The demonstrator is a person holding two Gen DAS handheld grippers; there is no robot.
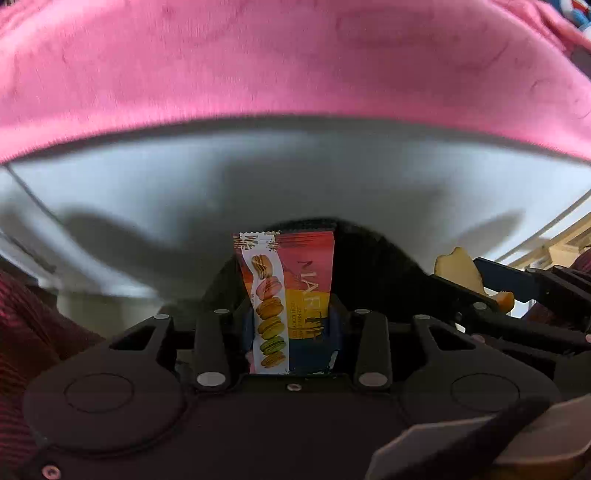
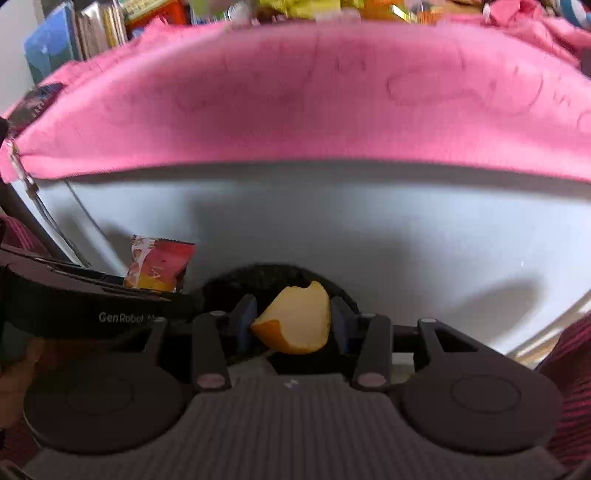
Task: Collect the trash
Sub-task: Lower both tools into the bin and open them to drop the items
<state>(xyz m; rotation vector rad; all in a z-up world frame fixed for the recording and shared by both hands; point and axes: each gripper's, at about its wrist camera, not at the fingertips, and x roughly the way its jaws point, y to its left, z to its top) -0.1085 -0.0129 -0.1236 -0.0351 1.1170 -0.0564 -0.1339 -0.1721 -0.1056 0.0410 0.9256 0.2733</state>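
Note:
My left gripper [image 1: 291,317] is shut on a colourful macaron cookie wrapper [image 1: 295,280], which stands upright between the blue pads. In the right wrist view my right gripper [image 2: 293,314] is shut on a piece of orange peel [image 2: 299,321], pale side up. The two grippers hang side by side: the right gripper [image 1: 476,280] with its peel [image 1: 460,271] shows at the right of the left wrist view, and the left gripper [image 2: 147,284] with the wrapper [image 2: 160,266] shows at the left of the right wrist view. A black rounded shape [image 2: 266,277] lies just beyond both sets of fingertips; what it is I cannot tell.
A pink cloth [image 2: 295,96] covers the surface ahead, and a white panel [image 2: 369,229] drops below its edge. Books and bright packets [image 2: 110,26] stand at the far back. Dark red sleeves [image 1: 22,332] frame the sides.

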